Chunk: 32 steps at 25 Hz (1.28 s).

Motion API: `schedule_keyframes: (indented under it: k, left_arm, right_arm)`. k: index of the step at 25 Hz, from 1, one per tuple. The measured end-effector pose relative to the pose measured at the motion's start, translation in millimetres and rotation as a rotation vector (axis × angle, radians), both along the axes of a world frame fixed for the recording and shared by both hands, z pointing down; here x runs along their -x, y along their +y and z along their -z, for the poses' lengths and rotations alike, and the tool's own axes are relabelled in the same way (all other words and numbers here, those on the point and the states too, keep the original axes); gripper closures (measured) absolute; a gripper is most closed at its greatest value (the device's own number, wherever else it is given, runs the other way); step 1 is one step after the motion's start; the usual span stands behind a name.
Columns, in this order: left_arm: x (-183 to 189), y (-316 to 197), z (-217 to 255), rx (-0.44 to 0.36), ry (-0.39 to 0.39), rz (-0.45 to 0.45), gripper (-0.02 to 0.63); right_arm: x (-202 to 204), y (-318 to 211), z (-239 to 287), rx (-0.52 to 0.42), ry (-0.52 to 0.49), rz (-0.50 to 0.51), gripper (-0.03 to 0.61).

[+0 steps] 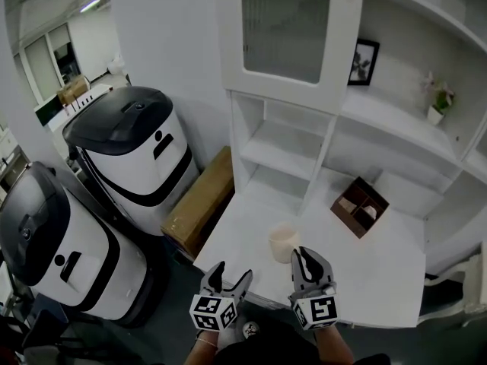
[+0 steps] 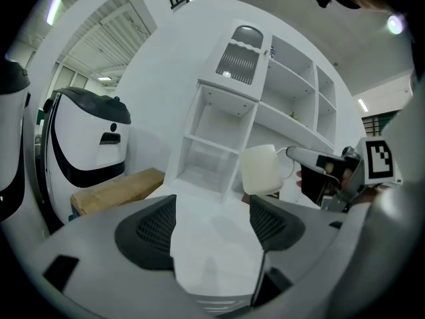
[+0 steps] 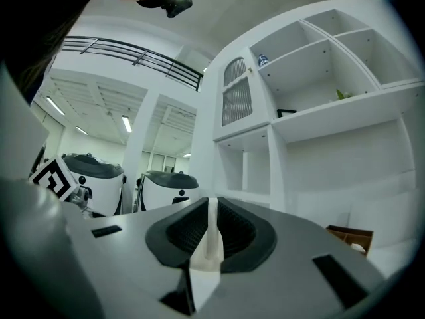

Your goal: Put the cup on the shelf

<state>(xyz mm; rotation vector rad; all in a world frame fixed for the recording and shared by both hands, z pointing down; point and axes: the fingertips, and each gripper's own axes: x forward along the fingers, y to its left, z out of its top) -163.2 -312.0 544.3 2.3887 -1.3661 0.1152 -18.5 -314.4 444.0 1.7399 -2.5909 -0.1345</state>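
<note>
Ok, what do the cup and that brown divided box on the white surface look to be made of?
The cup: cream, smooth, evenly opaque with a soft sheen; probably glazed ceramic, though plastic can't be ruled out. The divided box: dark brown, matte, thin flat walls and partitions; looks like wood or wood-look board, grain too small to confirm.

Box (image 1: 359, 206) on desk (image 1: 384, 274) — behind cup (image 1: 283, 243).

No legible text, brand, number or sign recorded. Noted only unlettered square-pattern marker cubes (image 1: 212, 310) on left gripper (image 1: 232, 274) and right gripper (image 1: 304, 255); plain dot-and-bar marks on white machines (image 1: 133, 154).
</note>
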Motion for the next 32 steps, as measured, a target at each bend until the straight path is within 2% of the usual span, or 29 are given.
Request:
schedule_keyframes:
  k: [19, 32]
  left_arm:
    - [15.2, -67.7, 28.8, -0.028, -0.010, 0.099, 0.284]
    - [24.1, -86.0, 35.0, -0.029, -0.020, 0.134, 0.284]
  right_arm:
    - [9.1, -141.9, 107.8, -0.242, -0.026, 0.019, 0.525]
    - [8.3, -225.9, 127.7, -0.256, -0.014, -0.018, 0.525]
